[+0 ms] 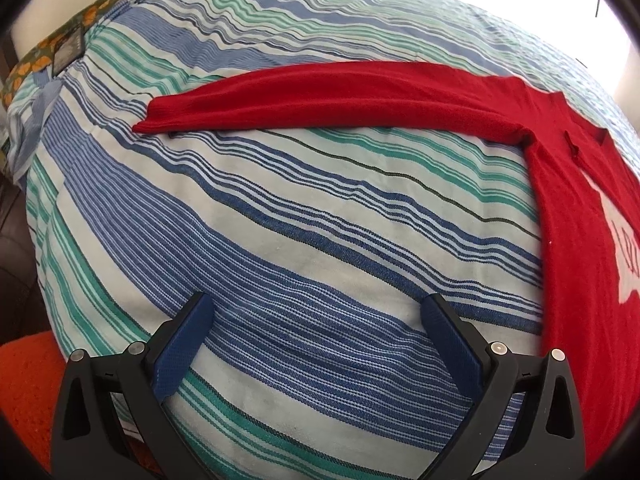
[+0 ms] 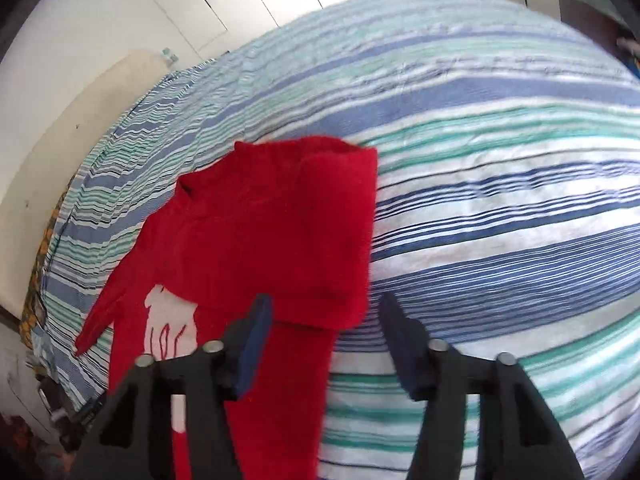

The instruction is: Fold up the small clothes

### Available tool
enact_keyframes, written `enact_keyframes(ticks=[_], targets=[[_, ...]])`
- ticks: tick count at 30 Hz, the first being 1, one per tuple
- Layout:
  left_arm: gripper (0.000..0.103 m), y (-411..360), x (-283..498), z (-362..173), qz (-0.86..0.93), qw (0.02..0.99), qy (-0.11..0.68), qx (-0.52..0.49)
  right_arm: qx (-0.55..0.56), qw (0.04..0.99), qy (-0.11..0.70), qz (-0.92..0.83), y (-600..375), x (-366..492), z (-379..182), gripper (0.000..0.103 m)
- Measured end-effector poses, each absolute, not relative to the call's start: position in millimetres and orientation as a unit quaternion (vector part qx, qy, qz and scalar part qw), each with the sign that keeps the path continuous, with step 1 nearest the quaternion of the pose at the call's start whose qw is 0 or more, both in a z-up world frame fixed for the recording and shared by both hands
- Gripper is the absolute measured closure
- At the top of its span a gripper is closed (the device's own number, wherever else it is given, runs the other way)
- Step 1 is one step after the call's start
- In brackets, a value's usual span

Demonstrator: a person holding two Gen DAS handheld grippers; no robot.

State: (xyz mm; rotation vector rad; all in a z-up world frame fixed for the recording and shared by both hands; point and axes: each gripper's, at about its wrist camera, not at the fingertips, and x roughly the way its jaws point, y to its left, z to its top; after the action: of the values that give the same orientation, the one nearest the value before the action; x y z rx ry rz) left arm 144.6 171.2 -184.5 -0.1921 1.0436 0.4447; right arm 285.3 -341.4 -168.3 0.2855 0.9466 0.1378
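Clearly the red sweater (image 1: 572,184) on the bed (image 1: 320,208) is soft, light and floppy. Take the outstretched sleeve (image 1: 320,96) by its cuff; both the left gripper (image 1: 316,320) and right gripper (image 2: 326,316) have jaws wide and empty.

A striped bedspread (image 1: 304,216) covers the bed beside white cabinet doors (image 2: 168,4).

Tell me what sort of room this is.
Probably a bedroom: a red sweater lies on a bed under a striped bedspread, with white cupboard doors behind.
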Motion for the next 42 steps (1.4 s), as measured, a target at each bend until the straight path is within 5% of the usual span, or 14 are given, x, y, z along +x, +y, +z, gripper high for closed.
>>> enact_keyframes(ticks=[10, 19, 42], targets=[[0.000, 168.0, 141.7, -185.0, 0.209, 0.844, 0.487, -0.083, 0.117, 0.876, 0.461, -0.079, -410.8, 201.3, -194.2, 0.034], [0.000, 167.5, 141.8, -184.9, 0.209, 0.844, 0.487, -0.082, 0.115, 0.883, 0.452, -0.045, -403.5, 209.2, -210.4, 0.006], [0.000, 164.8, 143.3, -185.9, 0.212, 0.841, 0.493, -0.075, 0.119, 0.889, 0.440, -0.042, -398.6, 203.7, -217.1, 0.005]])
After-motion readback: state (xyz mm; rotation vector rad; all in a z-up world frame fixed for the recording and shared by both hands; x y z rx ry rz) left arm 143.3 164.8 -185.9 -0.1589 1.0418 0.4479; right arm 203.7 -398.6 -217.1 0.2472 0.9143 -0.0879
